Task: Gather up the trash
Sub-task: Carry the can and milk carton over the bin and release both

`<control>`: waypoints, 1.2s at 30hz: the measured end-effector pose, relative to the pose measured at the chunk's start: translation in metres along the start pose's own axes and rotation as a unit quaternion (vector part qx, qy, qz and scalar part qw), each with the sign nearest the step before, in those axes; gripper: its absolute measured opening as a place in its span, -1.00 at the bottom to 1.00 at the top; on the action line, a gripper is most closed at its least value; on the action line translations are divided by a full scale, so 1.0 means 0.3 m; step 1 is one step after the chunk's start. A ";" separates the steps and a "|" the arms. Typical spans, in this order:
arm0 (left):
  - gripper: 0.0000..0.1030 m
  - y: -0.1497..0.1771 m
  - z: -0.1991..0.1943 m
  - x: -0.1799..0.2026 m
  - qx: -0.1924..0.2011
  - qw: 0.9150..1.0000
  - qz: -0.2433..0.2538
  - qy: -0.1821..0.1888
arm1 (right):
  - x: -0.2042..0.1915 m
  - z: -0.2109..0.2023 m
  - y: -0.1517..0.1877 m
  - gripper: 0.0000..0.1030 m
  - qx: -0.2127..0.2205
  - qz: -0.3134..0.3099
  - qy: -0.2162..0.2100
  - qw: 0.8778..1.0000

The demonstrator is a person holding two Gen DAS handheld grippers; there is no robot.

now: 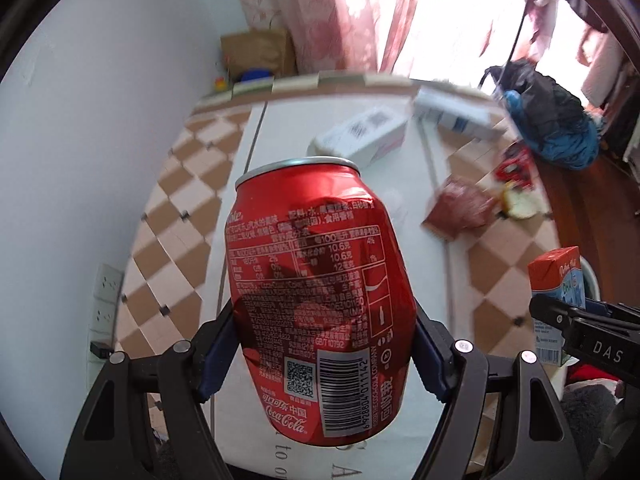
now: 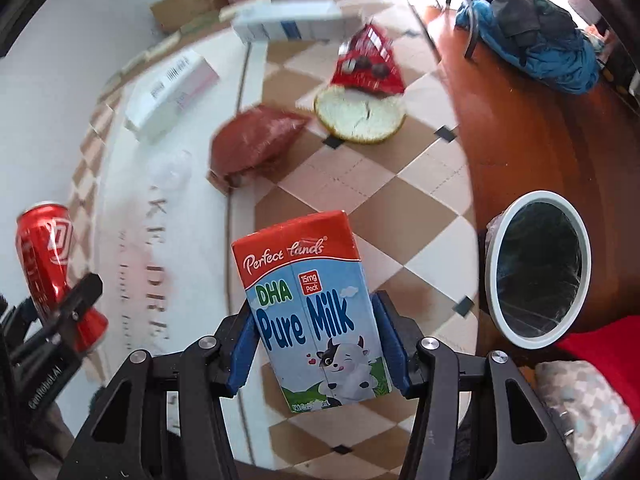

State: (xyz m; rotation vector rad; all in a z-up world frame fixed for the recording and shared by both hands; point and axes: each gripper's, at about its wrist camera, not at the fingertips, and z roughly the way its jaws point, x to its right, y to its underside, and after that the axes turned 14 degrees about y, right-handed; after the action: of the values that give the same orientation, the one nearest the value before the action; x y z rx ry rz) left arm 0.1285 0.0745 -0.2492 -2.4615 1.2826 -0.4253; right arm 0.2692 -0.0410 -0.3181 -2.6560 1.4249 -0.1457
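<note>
Can (image 1: 320, 300) in left tool (image 1: 322, 344) — carton (image 2: 316, 312) in right tool (image 2: 318, 352)

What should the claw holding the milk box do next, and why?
Probably carry it over to the bin and let go above it. The right claw already grips the Pure Milk carton between its blue pads, lifted off the floor, and the white-rimmed bin stands open just to its right. The left claw holds the Coca-Cola can, which could follow.

Bright window glare, motion-blurred floor, dark fisheye corners.
</note>
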 end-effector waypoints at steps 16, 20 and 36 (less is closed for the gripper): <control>0.43 -0.111 -0.256 0.668 0.077 0.980 0.148 0.112 | 0.592 -0.408 0.097 0.09 0.126 0.139 -0.039 0.981; 0.43 -0.112 -0.135 0.891 0.040 0.972 0.176 0.152 | 0.806 -0.388 0.138 0.09 0.122 0.179 -0.025 0.976; 0.45 -0.058 0.664 1.339 -0.229 0.937 0.156 0.212 | 1.413 0.297 0.180 0.09 -0.041 0.304 -0.020 0.951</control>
State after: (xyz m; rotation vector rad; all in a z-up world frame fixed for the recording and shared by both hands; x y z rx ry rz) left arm 0.4432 -0.2184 -0.3777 -2.5327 2.1237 -0.6591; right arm 0.4712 -0.4184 -0.4033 -2.1224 2.1852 0.0302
